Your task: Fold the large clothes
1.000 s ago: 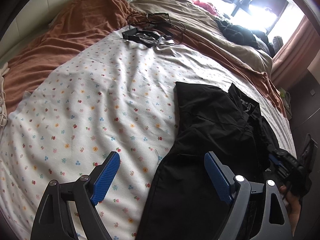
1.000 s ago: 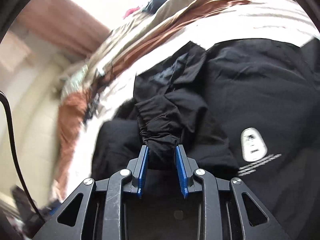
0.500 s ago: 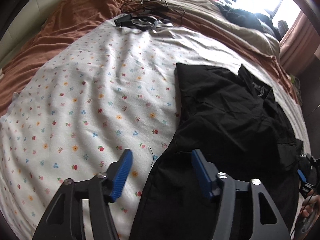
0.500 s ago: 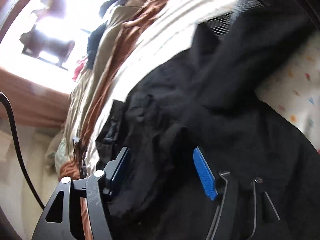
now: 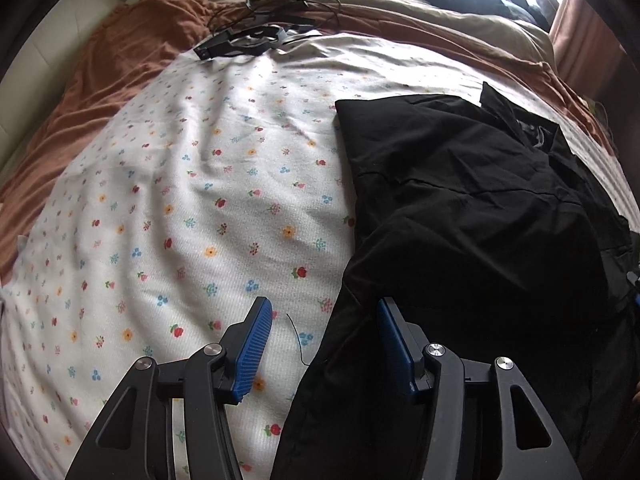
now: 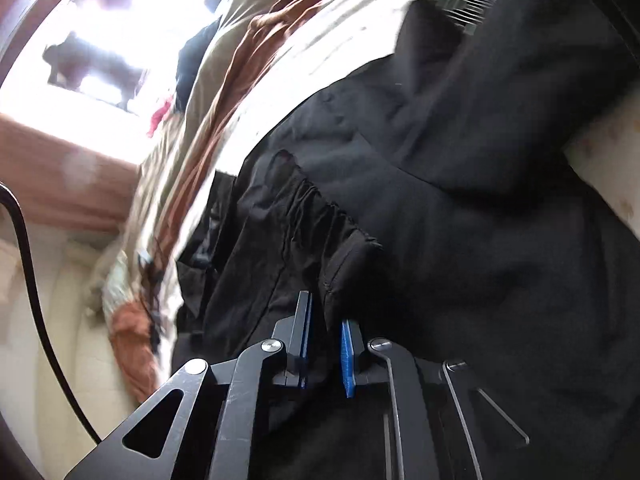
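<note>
Both claws: left point(image 5: 323, 314) spread, right point(image 6: 325, 322) just clamped on black jacket point(image 6: 460, 200).

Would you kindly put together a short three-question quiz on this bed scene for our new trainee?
1. True or false: the left gripper has clamped the black jacket.
2. What does the right gripper pinch? A) the flowered sheet B) a fold of the black jacket C) a cable
3. What lies at the far end of the flowered sheet?

Key:
1. False; its jaws stand open, straddling the jacket's edge.
2. B; its jaws have just been closing on the fabric.
3. A black gadget with cables.
</note>
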